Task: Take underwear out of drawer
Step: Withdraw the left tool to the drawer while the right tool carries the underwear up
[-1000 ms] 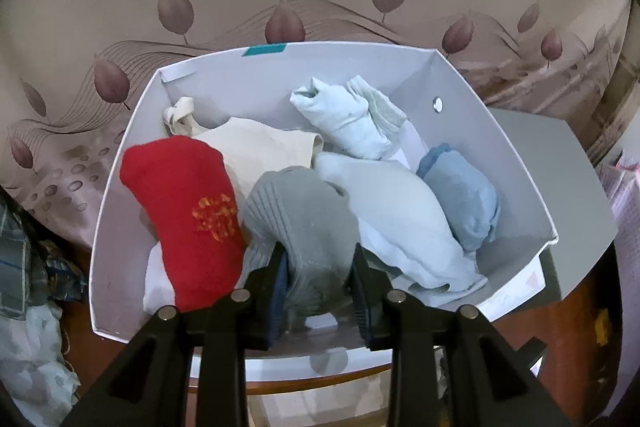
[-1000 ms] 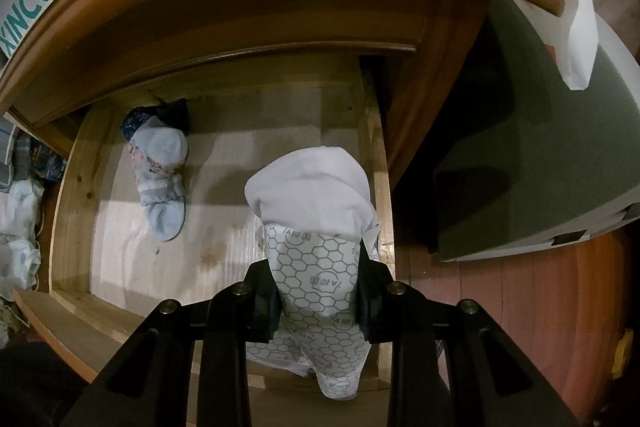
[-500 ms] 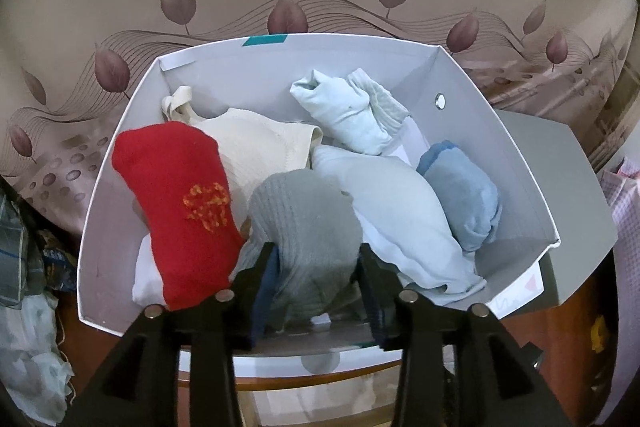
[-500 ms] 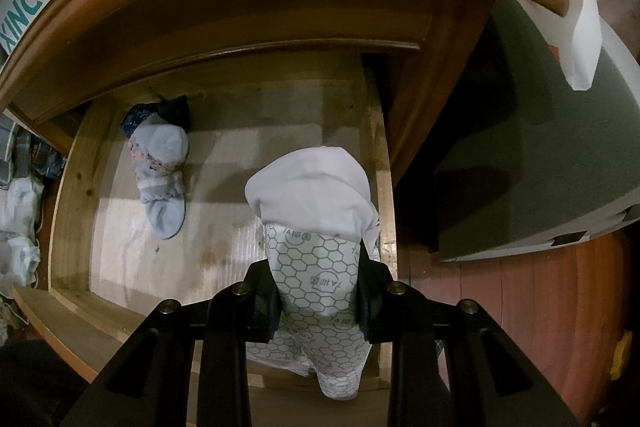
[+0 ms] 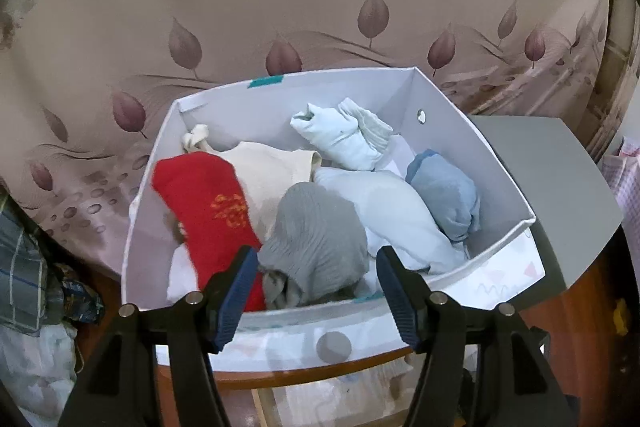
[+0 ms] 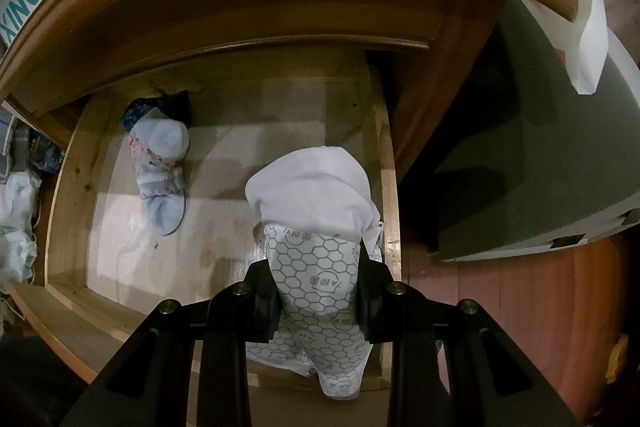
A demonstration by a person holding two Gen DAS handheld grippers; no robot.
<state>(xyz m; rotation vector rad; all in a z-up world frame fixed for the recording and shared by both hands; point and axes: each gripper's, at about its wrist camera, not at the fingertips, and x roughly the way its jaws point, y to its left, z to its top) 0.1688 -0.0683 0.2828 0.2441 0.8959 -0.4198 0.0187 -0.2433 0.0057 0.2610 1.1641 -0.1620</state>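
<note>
Underwear (image 6: pixel 312 211) — a folded white piece with a grey honeycomb print — pinched between the fingers of the right gripper (image 6: pixel 318 291), hanging just above the right side of the open wooden drawer (image 6: pixel 76 187). Soft, light and limp by the look of it: no risk of breaking, but apt to sag, unfold or snag on the drawer's side wall, so best kept bunched and gripped across the thick folded middle rather than a loose edge. Second rolled bundle (image 6: pixel 160 163), pale blue with a patterned band, lying at the far left of the drawer floor, well apart from the held piece. Left gripper (image 5: pixel 312 287) spread wide and holding nothing, poised over the near edge of the white box (image 5: pixel 488 163) — grey ribbed garment (image 5: pixel 316 235) resting between the fingers, untouched by either, beside a red one (image 5: pixel 208 203).
</note>
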